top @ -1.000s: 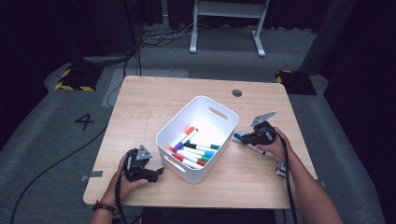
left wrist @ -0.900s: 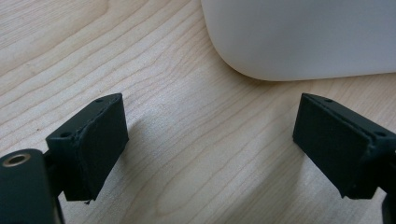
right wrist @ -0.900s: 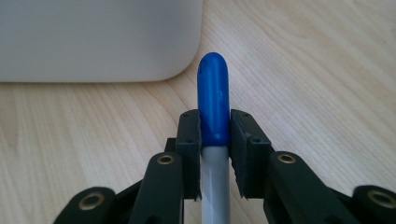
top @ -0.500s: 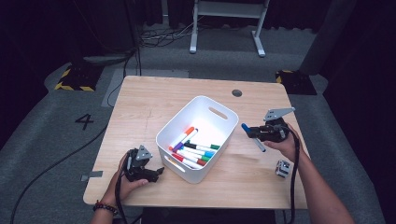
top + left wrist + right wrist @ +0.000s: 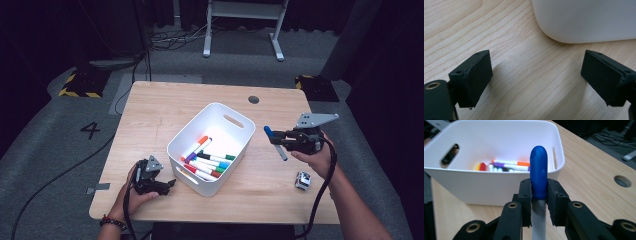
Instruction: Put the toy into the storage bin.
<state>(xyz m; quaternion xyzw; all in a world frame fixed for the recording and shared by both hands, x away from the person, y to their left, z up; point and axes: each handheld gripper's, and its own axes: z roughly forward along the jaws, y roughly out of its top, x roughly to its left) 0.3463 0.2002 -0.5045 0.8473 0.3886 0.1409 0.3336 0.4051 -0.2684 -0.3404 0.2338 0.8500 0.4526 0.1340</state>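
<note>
High view: right tool (image 5: 278,138), right of centre, clamps a blue-capped marker (image 5: 275,142) above the counter (image 5: 150,107) beside the white bin (image 5: 227,120), likely for dropping in. Left gripper view: left tool (image 5: 537,75) stands wide, empty, near the bin's corner. Right gripper view: pads grip just below the cap, cap aimed at the bin.
</note>
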